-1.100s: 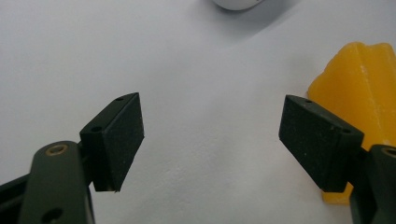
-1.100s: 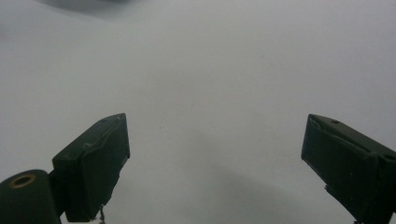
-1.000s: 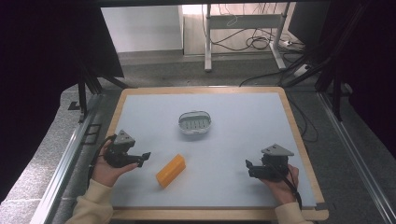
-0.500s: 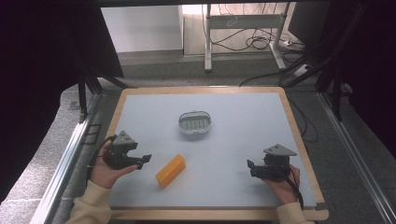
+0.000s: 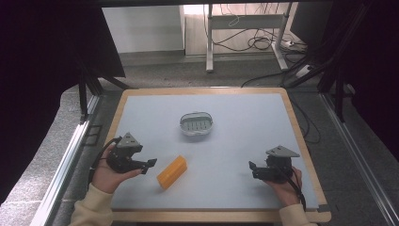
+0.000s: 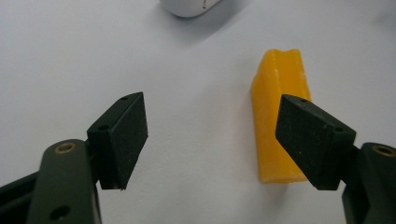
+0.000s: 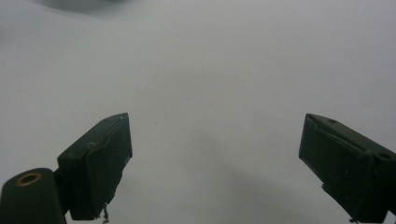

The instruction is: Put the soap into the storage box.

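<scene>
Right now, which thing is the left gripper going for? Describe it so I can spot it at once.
Start at the pale blue table with the wooden rim. Near its front left, just right of the left gripper, lies a yellow-orange block. It is the one bright, solid bar there; the grey oval dish behind it is slotted and dull.

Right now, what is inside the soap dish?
Nothing lies in the soap dish: the high view shows only its bare slotted floor. The orange soap bar lies apart on the table. What is under the dish is covered.
</scene>
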`<state>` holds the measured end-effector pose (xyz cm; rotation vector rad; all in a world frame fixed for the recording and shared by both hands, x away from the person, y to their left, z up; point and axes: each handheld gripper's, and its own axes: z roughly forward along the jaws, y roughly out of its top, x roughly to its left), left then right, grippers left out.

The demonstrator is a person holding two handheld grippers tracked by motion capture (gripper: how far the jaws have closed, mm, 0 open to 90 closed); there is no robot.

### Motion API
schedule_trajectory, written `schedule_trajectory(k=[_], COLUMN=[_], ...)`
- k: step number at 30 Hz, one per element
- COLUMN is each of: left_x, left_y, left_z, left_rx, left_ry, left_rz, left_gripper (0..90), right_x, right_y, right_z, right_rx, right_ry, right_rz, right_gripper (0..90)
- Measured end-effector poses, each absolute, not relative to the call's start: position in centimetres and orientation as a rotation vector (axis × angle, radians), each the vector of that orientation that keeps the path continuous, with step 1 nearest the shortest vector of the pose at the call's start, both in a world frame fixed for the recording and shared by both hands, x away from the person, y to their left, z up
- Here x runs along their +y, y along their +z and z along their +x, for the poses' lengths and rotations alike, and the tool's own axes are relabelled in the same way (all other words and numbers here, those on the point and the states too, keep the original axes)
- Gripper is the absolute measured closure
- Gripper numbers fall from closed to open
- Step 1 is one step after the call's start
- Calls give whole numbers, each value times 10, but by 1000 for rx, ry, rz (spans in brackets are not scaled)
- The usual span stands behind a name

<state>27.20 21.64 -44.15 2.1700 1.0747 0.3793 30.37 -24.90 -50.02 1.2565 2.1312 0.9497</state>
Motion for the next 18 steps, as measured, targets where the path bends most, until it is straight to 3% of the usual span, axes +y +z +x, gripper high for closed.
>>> schedule_trajectory(k=[18], left_x=[189], left_y=[-442], left_z=[268], left_rx=[1049], left_ry=[332], left_rz=[2258], left_gripper=[249], right_x=[-246], right_y=[-503], right_z=[304], right_rx=[2155], right_ry=[905], right_rz=[1244], right_gripper=[100])
